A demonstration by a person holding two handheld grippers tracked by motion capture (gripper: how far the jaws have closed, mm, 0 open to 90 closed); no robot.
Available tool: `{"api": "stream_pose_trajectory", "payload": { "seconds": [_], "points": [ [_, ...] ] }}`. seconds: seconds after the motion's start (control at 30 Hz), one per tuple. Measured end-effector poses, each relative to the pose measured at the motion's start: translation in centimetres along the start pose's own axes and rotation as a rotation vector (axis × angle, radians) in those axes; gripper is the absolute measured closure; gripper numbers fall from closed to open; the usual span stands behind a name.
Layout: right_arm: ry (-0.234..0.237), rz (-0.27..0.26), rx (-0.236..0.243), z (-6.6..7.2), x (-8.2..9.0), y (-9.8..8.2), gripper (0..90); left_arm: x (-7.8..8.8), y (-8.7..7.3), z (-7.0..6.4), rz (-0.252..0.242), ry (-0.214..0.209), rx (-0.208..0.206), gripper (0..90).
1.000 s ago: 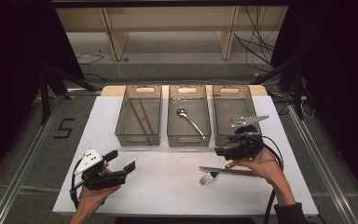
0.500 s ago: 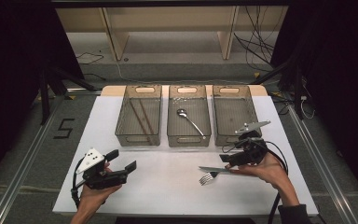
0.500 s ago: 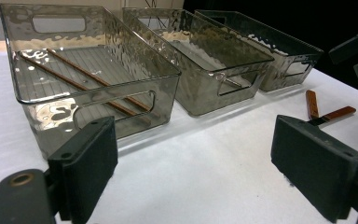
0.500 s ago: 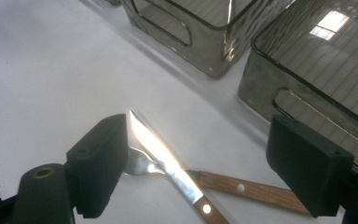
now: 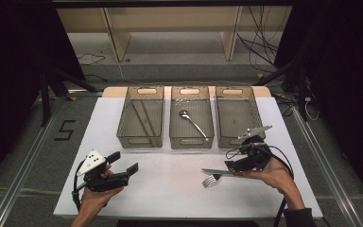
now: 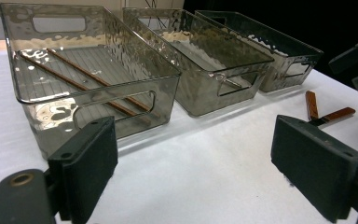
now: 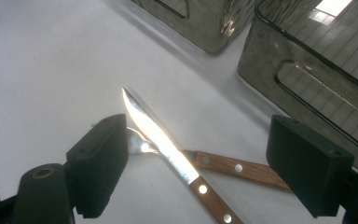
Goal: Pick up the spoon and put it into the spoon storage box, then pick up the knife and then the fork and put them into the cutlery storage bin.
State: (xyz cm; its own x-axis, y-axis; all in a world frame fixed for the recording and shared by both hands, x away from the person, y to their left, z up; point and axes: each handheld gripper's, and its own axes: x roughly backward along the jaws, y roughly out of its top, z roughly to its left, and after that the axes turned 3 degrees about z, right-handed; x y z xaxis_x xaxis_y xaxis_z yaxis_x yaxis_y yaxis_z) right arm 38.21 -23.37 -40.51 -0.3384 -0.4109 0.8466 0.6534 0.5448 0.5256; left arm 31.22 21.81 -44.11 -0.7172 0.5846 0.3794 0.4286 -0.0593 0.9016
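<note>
Both tools apart, cutlery unheld

My left gripper (image 5: 123, 171) stands spread over bare table (image 5: 170, 189), trays ahead. My right gripper (image 7: 191, 172), jaws just widened, straddles the knife (image 7: 168, 149) lying across the fork (image 7: 228, 167); tray wall (image 7: 307, 88) close ahead-right.

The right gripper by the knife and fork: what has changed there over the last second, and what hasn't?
The right gripper has come down from beside the right bin toward the knife and fork, its jaws just opening wider; they now straddle both without touching. The left gripper, the spoon and the chopsticks stayed as they were.
</note>
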Motion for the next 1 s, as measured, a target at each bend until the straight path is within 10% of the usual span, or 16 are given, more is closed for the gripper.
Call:
{"api": "stream_pose_trajectory", "payload": {
  "seconds": [1.0],
  "points": [
    [-0.019,0.236,0.065,-0.1,-2.3,-1.7,29.8,0.0,0.0,-0.2,0.004,-0.004,-0.019,13.9]
  ]
}}
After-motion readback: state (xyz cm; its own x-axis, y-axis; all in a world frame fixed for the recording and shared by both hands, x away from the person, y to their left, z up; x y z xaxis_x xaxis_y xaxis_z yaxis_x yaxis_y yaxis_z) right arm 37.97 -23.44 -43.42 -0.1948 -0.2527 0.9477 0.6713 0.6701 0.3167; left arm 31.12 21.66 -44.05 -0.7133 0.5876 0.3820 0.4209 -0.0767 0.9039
